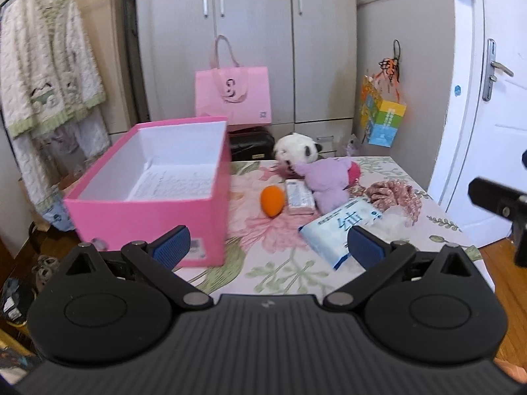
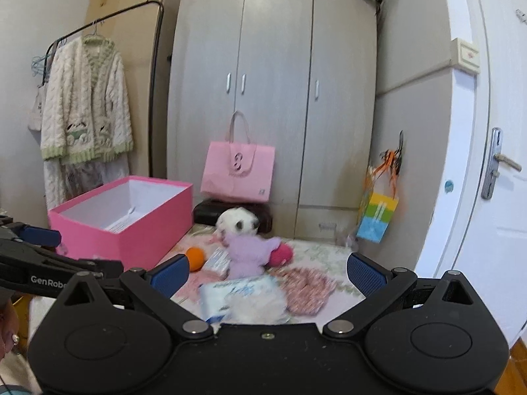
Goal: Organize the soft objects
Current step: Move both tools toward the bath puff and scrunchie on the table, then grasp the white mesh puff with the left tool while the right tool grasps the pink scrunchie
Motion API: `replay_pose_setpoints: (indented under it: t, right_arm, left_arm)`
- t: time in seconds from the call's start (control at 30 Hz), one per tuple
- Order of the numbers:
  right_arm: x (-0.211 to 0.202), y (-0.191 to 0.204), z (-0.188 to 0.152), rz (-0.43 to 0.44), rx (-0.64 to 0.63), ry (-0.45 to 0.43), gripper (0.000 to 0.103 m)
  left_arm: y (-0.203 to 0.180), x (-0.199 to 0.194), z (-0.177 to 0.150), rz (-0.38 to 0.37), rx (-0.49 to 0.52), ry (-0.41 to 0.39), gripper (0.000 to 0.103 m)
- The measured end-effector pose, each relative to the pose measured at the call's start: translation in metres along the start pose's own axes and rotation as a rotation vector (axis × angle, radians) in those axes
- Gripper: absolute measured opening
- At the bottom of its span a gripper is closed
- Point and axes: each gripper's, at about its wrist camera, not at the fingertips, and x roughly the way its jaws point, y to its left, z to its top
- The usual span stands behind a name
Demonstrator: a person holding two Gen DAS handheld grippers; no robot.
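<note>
An open pink box (image 1: 148, 207) (image 2: 125, 227) stands empty on the left of the floral table (image 1: 280, 263). Right of it lie an orange sponge (image 1: 272, 200) (image 2: 195, 256), a pink tissue pack (image 1: 299, 197), a purple plush (image 1: 326, 181) (image 2: 247, 256), a panda plush (image 1: 296, 148) (image 2: 237, 220), a blue-white wipes pack (image 1: 342, 227) (image 2: 240, 296) and a floral pink scrunchie (image 1: 395, 197) (image 2: 306, 291). My left gripper (image 1: 268, 247) is open and empty, near the table's front edge. My right gripper (image 2: 268, 271) is open and empty, above the wipes pack; it shows at the left wrist view's right edge (image 1: 500, 204).
A pink paper bag (image 1: 233, 98) (image 2: 237, 172) stands on a black case before the grey wardrobe (image 1: 250, 33). A colourful bag (image 1: 382, 115) hangs on the right wall. A white door (image 1: 487, 98) is at right. A robe (image 1: 49, 75) hangs at left.
</note>
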Motion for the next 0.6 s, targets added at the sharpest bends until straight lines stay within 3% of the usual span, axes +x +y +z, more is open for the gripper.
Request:
replay_pose_setpoints:
  t: [0.13,0.27,0.37,0.6]
  right_arm:
    - [0.021,-0.023,-0.005,-0.009,-0.014,-0.031,0.103]
    - [0.049,-0.050,-0.015,0.026,0.054,-0.013,0.103]
    - [0.074,-0.066,-0.023,0.062,0.108,0.036,0.103]
    - [0.127,-0.086,-0.043,0.147,0.165,0.136,0.102]
  left_arm:
    - [-0.012,0.032,0.001,-0.056,-0.005,0.021,0.102]
    - [-0.024,0.062,-0.006,-0.141,0.006,0.004,0.103]
    - [-0.043,0.083,-0.009,-0.143,0.094,0.001,0.103]
    - [-0.073,0.124,-0.017,-0.277,0.140,0.017,0.102]
